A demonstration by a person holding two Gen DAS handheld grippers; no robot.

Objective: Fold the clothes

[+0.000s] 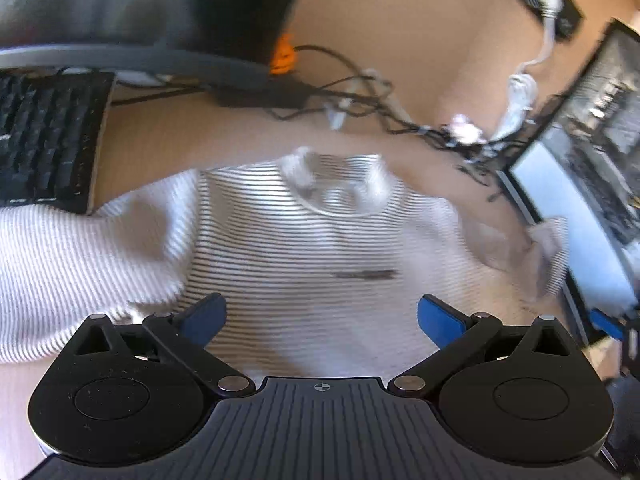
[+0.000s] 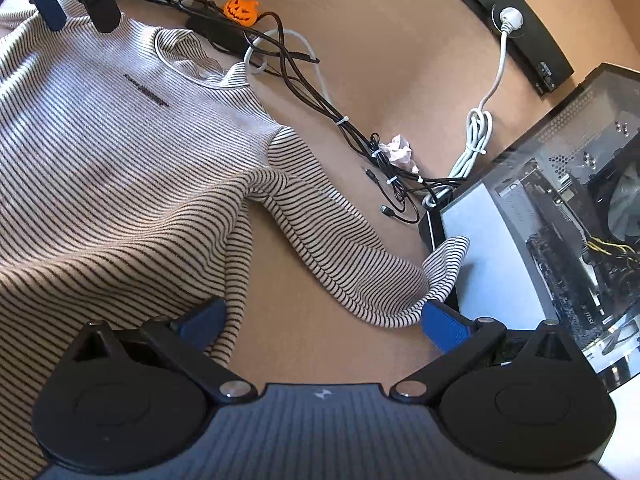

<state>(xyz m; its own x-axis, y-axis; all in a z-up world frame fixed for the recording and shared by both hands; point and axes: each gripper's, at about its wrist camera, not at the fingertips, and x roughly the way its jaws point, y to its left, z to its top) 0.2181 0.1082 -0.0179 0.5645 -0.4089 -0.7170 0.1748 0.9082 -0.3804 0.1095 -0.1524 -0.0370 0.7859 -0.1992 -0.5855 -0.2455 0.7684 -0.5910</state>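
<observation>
Hovering wide open and empty, the left gripper (image 1: 320, 318) and right gripper (image 2: 322, 318) flanked the cream, dark-striped knit sweater (image 2: 132, 144), spread face-up on the tan desk (image 2: 384, 64), its sleeve (image 2: 340, 248) outstretched, probably awaiting folding.

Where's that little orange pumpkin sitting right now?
In the right wrist view the pumpkin sits on the desk near the top, just beyond the striped sweater collar, beside a tangle of black cables.

Both black grippers carry blue fingers (image 1: 438, 320), silver pivot screws (image 2: 234, 389), ribbed housings.
</observation>
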